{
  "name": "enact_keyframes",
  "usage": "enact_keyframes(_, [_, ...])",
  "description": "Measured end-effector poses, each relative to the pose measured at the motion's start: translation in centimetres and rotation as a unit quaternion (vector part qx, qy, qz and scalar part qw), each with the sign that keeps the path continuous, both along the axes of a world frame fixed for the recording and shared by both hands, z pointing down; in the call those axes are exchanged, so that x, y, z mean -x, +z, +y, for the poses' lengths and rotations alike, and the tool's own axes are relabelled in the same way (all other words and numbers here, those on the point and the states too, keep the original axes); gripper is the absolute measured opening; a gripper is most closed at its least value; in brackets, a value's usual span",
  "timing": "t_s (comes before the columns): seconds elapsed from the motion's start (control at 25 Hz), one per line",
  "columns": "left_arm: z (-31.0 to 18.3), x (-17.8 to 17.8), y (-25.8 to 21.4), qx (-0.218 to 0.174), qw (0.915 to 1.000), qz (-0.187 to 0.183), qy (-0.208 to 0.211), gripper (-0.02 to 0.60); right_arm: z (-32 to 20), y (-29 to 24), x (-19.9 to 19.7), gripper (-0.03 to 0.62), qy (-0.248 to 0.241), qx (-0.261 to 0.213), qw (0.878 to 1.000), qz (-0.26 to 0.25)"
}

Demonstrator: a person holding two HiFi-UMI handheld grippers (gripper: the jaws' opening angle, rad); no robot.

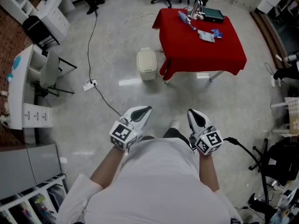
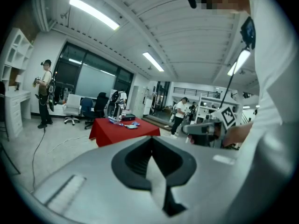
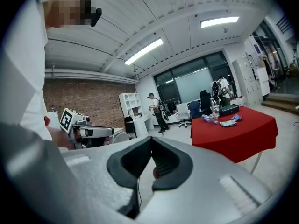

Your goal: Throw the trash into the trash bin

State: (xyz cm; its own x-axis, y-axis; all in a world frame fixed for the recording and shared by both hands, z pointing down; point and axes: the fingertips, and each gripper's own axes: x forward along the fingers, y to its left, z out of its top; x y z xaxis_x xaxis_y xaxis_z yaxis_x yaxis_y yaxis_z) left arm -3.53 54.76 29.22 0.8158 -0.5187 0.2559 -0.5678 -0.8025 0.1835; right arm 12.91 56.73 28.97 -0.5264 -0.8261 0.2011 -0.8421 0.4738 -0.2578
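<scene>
One bottle (image 1: 186, 20) lies flat, slanting across the red table (image 1: 201, 54).

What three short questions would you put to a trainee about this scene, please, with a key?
1. True or false: the trash bin stands on top of the red table.
2. Pick one: the right gripper holds A) a wrapper, B) a cable, C) nothing.
3. Fill in: the plastic bottle lies on the ___.

Key
1. False: it stands on the floor beside the table.
2. C: its jaws are together with nothing between them.
3. Red table.
</scene>
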Motion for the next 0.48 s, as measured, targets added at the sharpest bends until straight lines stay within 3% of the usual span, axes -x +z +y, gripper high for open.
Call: enact_keyframes(0.48, [-4.6, 1.5, 0.8, 0.006, 0.9992, -0.009, -0.037, 0.003, -6.1, 0.5, 1.1, 0.000, -0.031, 0.003, 0.999, 0.007])
